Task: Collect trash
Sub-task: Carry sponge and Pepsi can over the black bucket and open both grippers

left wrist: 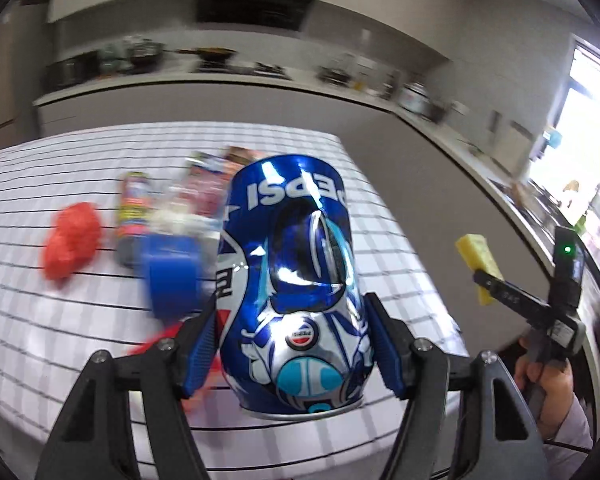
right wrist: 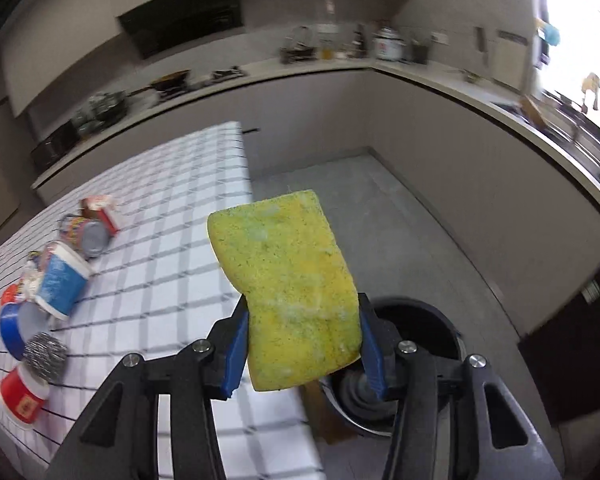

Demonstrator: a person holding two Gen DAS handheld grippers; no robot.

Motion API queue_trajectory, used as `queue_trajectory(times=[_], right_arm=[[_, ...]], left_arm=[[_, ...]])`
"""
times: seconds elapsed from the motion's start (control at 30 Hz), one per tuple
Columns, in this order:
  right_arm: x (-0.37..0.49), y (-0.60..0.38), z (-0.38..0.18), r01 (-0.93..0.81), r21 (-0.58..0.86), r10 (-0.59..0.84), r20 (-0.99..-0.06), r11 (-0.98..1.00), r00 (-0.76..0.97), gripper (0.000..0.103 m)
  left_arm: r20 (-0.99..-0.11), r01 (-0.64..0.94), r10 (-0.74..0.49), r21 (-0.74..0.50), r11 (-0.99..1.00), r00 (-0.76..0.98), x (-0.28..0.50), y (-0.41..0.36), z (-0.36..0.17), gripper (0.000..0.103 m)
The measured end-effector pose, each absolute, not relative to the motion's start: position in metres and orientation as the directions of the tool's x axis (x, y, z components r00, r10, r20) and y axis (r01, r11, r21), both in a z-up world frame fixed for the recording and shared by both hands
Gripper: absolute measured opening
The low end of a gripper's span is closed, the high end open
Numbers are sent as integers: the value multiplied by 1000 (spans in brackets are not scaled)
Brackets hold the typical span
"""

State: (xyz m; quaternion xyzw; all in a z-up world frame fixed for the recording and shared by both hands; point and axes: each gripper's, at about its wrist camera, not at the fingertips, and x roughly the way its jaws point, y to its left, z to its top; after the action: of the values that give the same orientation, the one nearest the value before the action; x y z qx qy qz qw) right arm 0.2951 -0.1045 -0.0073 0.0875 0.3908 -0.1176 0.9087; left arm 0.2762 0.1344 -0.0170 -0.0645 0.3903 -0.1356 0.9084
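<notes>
My left gripper [left wrist: 292, 344] is shut on a dented blue Pepsi can [left wrist: 296, 280] and holds it above the checked tablecloth [left wrist: 60, 340]. My right gripper [right wrist: 302, 344] is shut on a worn yellow sponge [right wrist: 292, 284], held past the table's right edge, above a black round trash bin [right wrist: 412, 344] on the floor. The right gripper with the sponge [left wrist: 480, 264] also shows at the right of the left wrist view. Other trash lies on the table: a red crumpled bag [left wrist: 72, 240], a blue cup [left wrist: 172, 272], a colourful can [left wrist: 132, 216].
In the right wrist view the table [right wrist: 172, 208] carries a blue-white paper cup [right wrist: 62, 280], a steel scourer [right wrist: 44, 354], a red-white cup [right wrist: 20, 396], a small can [right wrist: 86, 232] and a red carton [right wrist: 100, 208]. Kitchen counters [right wrist: 420, 76] run behind and to the right.
</notes>
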Motion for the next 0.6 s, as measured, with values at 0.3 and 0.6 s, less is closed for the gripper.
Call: queue_trajectory(times=[0.3,0.6], right_arm=[[263,-214,-87,390,64,-154,-851,919,503,52],[301,-287,-155,271,149,21,-906,951,423,66]], left_arm=[[-755,373,-422,-252,893,502,297,-6,-44,69],[-812,341,-355,-207,917,463,307,-135,-75,69]])
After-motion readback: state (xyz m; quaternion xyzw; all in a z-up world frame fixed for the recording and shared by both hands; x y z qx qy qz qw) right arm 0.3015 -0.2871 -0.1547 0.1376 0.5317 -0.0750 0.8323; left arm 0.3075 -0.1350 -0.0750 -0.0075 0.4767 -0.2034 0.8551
